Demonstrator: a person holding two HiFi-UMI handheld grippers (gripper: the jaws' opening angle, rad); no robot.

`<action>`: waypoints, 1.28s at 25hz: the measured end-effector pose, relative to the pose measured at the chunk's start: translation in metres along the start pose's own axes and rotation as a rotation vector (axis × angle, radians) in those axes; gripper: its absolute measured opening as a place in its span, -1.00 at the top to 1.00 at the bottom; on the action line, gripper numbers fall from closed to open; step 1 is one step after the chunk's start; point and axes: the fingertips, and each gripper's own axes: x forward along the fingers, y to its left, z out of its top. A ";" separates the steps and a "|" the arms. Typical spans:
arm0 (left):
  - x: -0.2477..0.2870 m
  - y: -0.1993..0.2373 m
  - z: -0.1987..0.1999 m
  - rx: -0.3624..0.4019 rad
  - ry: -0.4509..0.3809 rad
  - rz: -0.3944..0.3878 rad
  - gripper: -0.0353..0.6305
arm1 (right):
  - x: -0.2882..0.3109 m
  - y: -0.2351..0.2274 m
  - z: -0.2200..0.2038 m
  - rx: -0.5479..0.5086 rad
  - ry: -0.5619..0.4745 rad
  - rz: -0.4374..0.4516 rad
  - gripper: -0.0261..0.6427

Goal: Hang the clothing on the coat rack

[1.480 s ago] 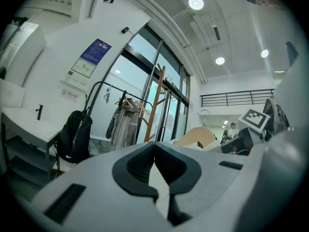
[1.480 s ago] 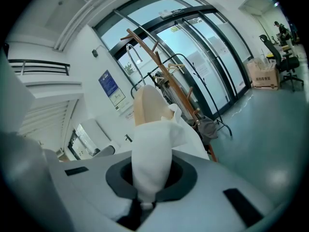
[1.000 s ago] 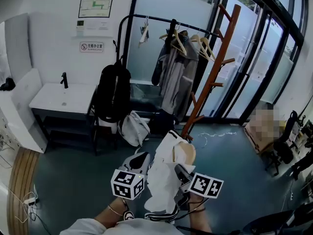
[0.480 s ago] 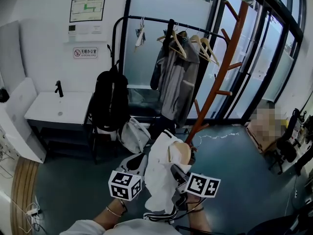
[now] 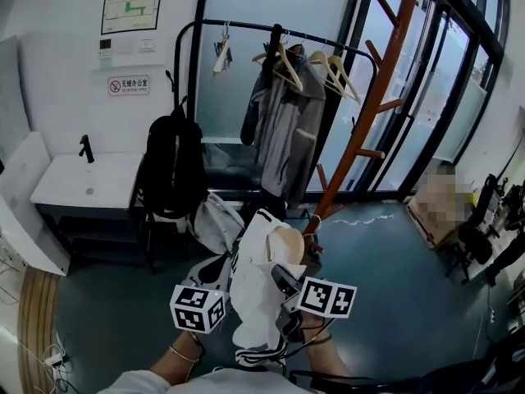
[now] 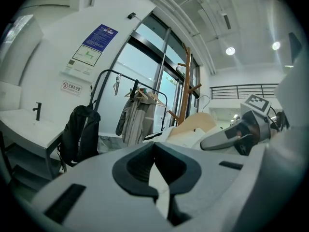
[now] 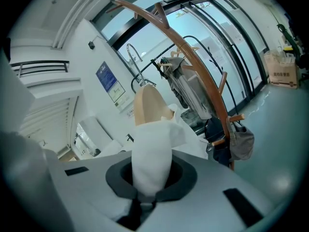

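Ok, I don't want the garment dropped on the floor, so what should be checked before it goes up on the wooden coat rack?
1. Right tool clamped on white garment: ok.
2. Left tool pinching the garment's cloth: ok.
3. Wooden hanger seated inside the garment: ok.
4. Upper pegs of coat rack bare: ok.
5. Hanger within reach of a peg: cannot tell.

Ahead of the white garment (image 5: pixel 254 294) the upper pegs of the leaning coat rack (image 5: pixel 361 109) stand free, with open floor (image 5: pixel 385 302) to its right, while grey jackets (image 5: pixel 283 134) on the black rail (image 5: pixel 246 28) crowd its left side.
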 end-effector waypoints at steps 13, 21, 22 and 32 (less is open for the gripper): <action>0.030 0.006 0.035 0.034 -0.058 0.041 0.87 | 0.035 -0.001 0.041 -0.001 0.050 0.032 0.81; 0.052 0.005 0.047 0.085 -0.053 0.029 0.87 | 0.045 0.005 0.079 0.000 0.069 0.084 0.81; 0.054 0.006 0.052 0.098 -0.056 0.032 0.87 | 0.046 0.006 0.083 -0.003 0.071 0.089 0.81; 0.067 0.007 0.078 0.124 -0.078 0.050 0.87 | 0.047 0.035 0.130 -0.037 0.070 0.148 0.81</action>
